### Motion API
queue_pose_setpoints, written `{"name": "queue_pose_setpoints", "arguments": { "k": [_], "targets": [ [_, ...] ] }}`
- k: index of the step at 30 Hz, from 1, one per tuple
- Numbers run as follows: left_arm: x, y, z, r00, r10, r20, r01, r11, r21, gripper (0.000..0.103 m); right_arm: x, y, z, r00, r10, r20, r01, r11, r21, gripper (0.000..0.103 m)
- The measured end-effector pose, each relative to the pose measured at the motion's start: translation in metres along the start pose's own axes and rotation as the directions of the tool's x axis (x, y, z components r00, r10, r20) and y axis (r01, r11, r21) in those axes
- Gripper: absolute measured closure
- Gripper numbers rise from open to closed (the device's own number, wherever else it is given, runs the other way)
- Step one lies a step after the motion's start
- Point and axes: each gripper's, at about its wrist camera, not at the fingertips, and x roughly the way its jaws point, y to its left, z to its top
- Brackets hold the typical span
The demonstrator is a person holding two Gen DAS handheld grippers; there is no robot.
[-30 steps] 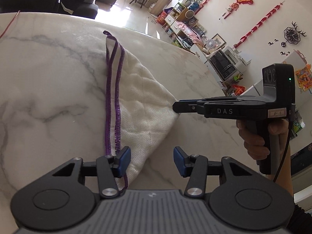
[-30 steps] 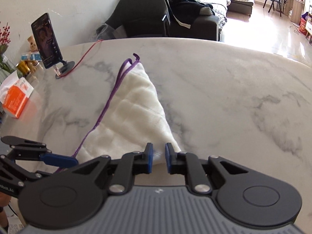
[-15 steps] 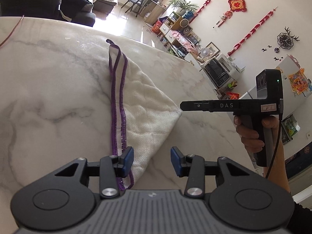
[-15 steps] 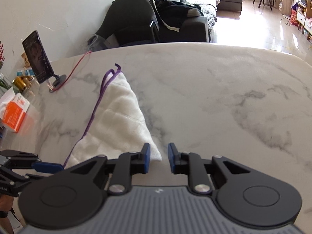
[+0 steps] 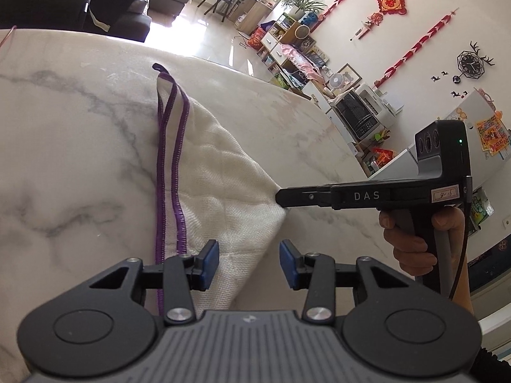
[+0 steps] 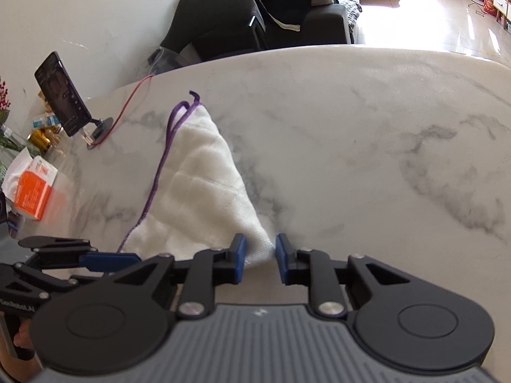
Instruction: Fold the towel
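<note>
A white towel (image 5: 223, 191) with purple edging (image 5: 161, 172) lies folded in a rough triangle on the marble table (image 5: 70, 146). My left gripper (image 5: 249, 266) is open, and its blue pads straddle the towel's near corner just above the table. Seen from the side in the left wrist view, my right gripper (image 5: 281, 196) has its tip at the towel's right-hand corner. In the right wrist view that gripper (image 6: 259, 257) stands narrowly open, with the towel (image 6: 204, 198) corner between its pads and not pinched. The left gripper (image 6: 108, 261) shows at lower left.
A phone on a stand (image 6: 62, 99) with a red cable (image 6: 127, 105) stands at the table's far left. An orange-and-white pack (image 6: 32, 191) lies nearby. A dark sofa (image 6: 255, 19) sits beyond the table edge. Bare marble (image 6: 383, 159) spreads to the right of the towel.
My right gripper rose slightly off the towel's corner, then came back to it with its jaws a little wider. My left gripper shifted right, so its pads now straddle the near corner.
</note>
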Motion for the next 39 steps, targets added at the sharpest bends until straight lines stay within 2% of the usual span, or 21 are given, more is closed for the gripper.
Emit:
{"name": "queue_pose_setpoints", "arguments": {
  "k": [4, 9, 12, 13, 21, 27, 33, 39],
  "targets": [
    [-0.006, 0.002, -0.002, 1.000, 0.003, 0.003, -0.003, 1.000, -0.001, 0.060, -0.007, -0.004, -0.007, 1.000, -0.003, 0.023, 0.002, 1.000, 0.023, 0.098],
    [-0.010, 0.001, -0.006, 1.000, 0.012, -0.003, -0.012, 1.000, 0.009, 0.060, -0.018, -0.005, -0.020, 0.999, -0.019, 0.040, 0.017, 0.999, 0.043, 0.098],
    [-0.014, -0.002, -0.010, 1.000, 0.015, 0.002, -0.015, 1.000, 0.009, 0.060, -0.022, -0.005, -0.023, 0.998, -0.031, 0.060, 0.028, 0.999, 0.041, 0.081],
    [-0.015, -0.003, -0.011, 1.000, 0.018, 0.003, -0.018, 1.000, 0.011, 0.060, -0.024, -0.005, -0.023, 0.997, -0.036, 0.068, 0.033, 0.999, 0.041, 0.069],
    [-0.028, -0.003, -0.015, 0.998, 0.059, 0.014, -0.059, 0.998, 0.016, 0.060, -0.022, 0.000, -0.021, 0.996, -0.044, 0.074, 0.043, 0.999, 0.019, 0.071],
    [-0.031, -0.002, -0.020, 0.998, 0.067, 0.005, -0.067, 0.997, 0.026, 0.060, -0.018, 0.015, -0.031, 0.989, -0.107, 0.098, 0.119, 0.984, -0.129, 0.071],
    [-0.029, 0.000, -0.022, 0.997, 0.076, -0.005, -0.076, 0.997, 0.016, 0.060, -0.012, 0.031, -0.040, 0.978, -0.159, 0.138, 0.191, 0.944, -0.270, 0.071],
    [-0.028, 0.001, -0.023, 0.997, 0.081, -0.010, -0.081, 0.997, 0.016, 0.060, -0.009, 0.033, -0.040, 0.977, -0.147, 0.152, 0.184, 0.946, -0.267, 0.073]
  ]
}}
